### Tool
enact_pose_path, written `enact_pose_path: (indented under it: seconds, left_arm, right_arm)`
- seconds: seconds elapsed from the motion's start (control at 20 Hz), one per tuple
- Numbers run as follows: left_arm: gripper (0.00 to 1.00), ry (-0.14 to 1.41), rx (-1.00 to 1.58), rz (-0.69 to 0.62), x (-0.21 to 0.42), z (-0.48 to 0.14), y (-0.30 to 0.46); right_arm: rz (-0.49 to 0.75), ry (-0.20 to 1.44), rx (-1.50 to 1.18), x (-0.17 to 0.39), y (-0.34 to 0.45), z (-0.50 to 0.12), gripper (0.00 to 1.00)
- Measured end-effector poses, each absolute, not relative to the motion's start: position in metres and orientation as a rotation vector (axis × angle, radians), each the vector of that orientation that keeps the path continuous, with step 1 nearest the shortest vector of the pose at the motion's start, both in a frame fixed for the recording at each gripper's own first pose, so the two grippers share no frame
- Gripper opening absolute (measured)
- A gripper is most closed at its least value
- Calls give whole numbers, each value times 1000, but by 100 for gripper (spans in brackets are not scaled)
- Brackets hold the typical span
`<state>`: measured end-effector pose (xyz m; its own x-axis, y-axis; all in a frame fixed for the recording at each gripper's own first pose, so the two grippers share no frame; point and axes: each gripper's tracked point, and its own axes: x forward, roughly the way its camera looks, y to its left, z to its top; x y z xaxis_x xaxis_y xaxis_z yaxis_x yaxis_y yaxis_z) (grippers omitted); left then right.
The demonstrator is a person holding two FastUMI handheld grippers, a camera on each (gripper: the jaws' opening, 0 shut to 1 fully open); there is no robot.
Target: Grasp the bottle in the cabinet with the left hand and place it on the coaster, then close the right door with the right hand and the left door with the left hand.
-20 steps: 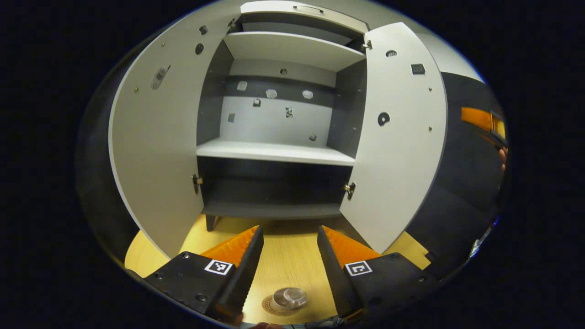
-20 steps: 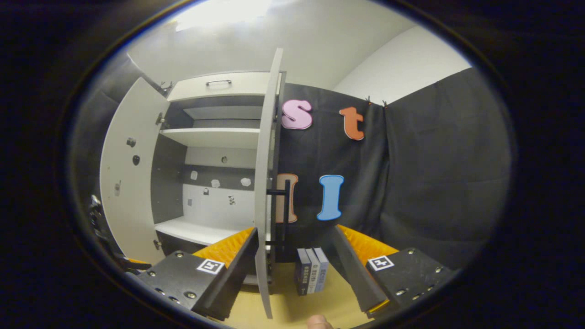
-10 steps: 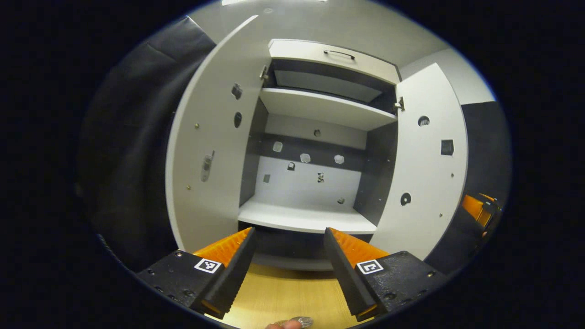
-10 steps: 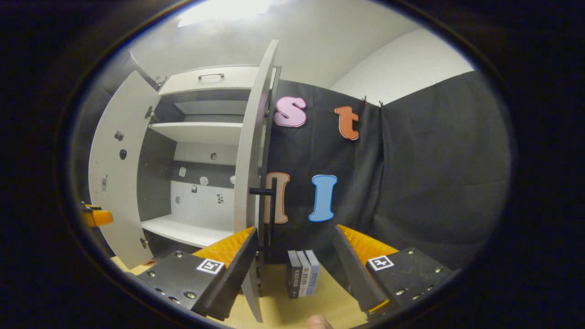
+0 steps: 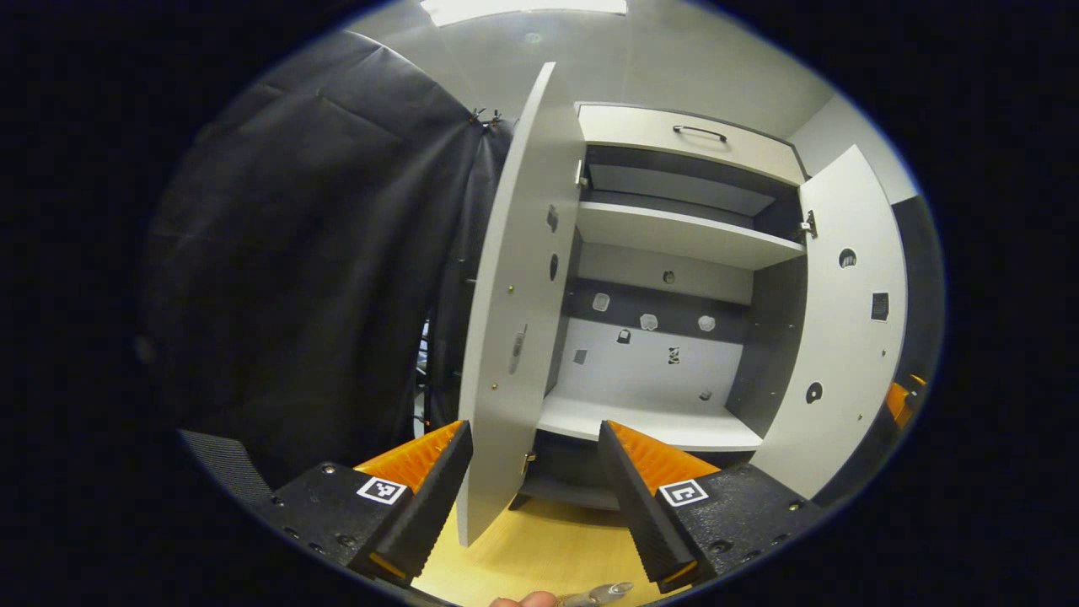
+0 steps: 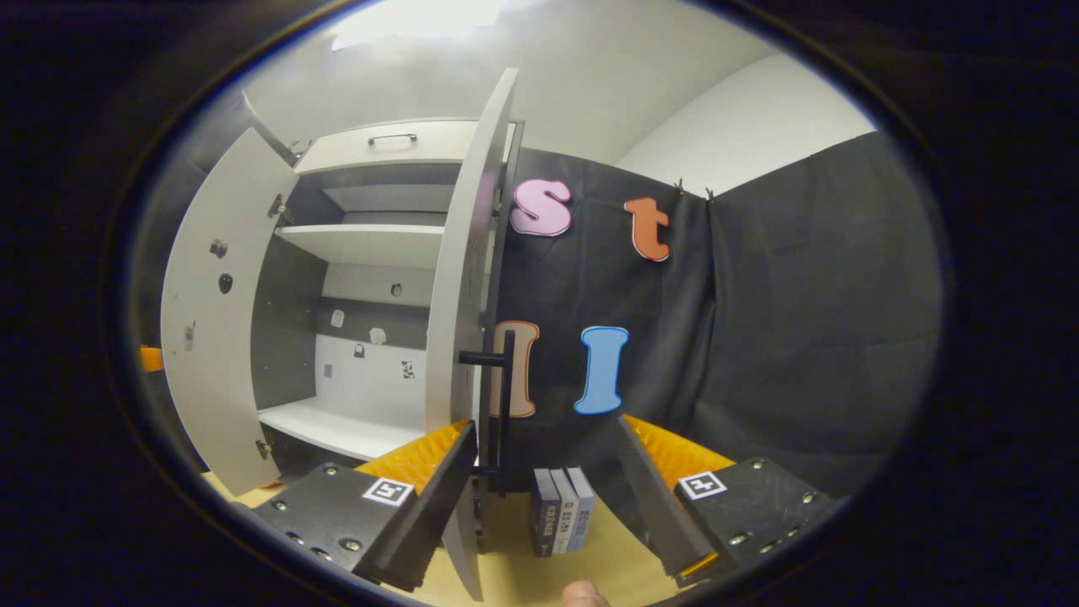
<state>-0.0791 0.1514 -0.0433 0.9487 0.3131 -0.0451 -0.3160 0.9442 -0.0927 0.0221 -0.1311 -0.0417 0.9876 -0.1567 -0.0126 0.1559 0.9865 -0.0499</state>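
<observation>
The white cabinet (image 5: 674,232) stands with both doors swung out and bare shelves. In the left gripper view the left door (image 5: 514,320) is almost edge-on, its lower corner just past my left gripper (image 5: 534,434), which is open and holds nothing. The clear bottle (image 5: 603,593) peeks in at the bottom edge, behind the fingers. In the right gripper view the right door (image 6: 455,295) is edge-on, and its black handle (image 6: 504,405) stands just beyond the left finger of my open right gripper (image 6: 546,426).
Three upright books (image 6: 560,510) stand on the wooden tabletop (image 6: 523,573) right of the cabinet. Black cloth hangs on both sides of the cabinet. A drawer with a handle (image 5: 700,132) tops the cabinet. A fingertip (image 5: 523,600) shows at the bottom edge.
The left gripper has lifted away from the bottle and swung left, bringing the left door edge-on in front of it. The right gripper has shifted slightly toward the right door's handle.
</observation>
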Motion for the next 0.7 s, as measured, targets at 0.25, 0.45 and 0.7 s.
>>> enact_pose_path:
  seconds: [0.25, 0.45, 0.7]
  left_arm:
    - [93, 24, -121, 377, -84, -42, 170]
    - [93, 23, -127, 412, -87, -41, 182]
    - [93, 28, -144, 426, -88, -42, 184]
  right_arm:
    - [-133, 34, -17, 23, -125, -43, 98]
    - [-104, 37, -9, 25, -116, -42, 98]
    - [-14, 43, 14, 31, -81, -44, 98]
